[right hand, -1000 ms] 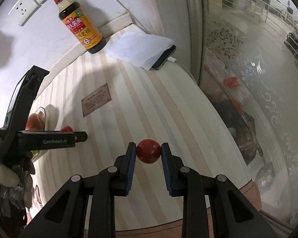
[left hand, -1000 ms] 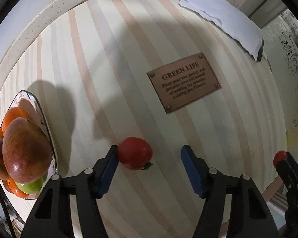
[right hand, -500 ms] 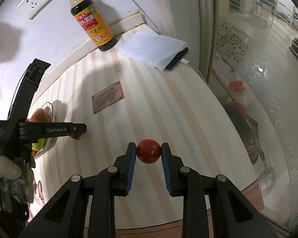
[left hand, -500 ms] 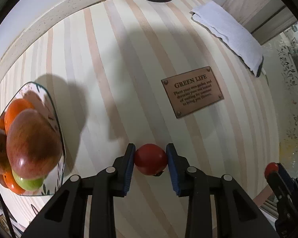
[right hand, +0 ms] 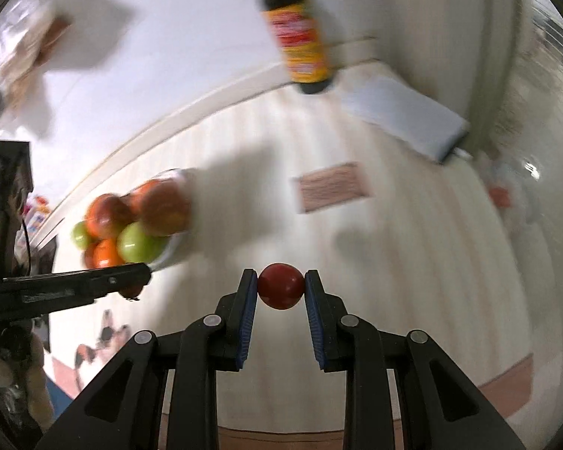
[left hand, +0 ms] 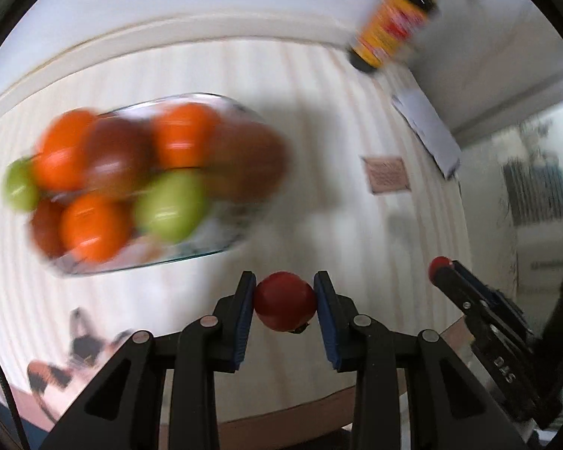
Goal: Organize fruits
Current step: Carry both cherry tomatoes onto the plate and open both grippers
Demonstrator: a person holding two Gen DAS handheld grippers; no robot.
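Note:
My left gripper (left hand: pixel 284 302) is shut on a small red fruit (left hand: pixel 284 300), held above the striped table. Up and to the left of it stands a glass dish (left hand: pixel 206 255) piled with orange, green and reddish-brown fruits, all blurred. My right gripper (right hand: pixel 280 288) is shut on a second small red fruit (right hand: pixel 280 285). In the right wrist view the fruit dish (right hand: pixel 170 253) lies to the left, and the left gripper (right hand: pixel 131 281) reaches in from the left edge beside it. The left wrist view shows the right gripper (left hand: pixel 441 267) at the right with its red fruit at the tip.
A sauce bottle (right hand: pixel 300 37) with a yellow label stands at the back by the wall. A white cloth over a dark flat thing (right hand: pixel 405 120) lies at the back right. A brown plaque (right hand: pixel 332 185) is fixed on the striped tabletop (right hand: pixel 413 262). The table's front edge runs just below the grippers.
The left gripper shut on the red fruit, lifted it and swung left toward the fruit dish. The right gripper, still holding its fruit, moved the same way. Both views are now blurred.

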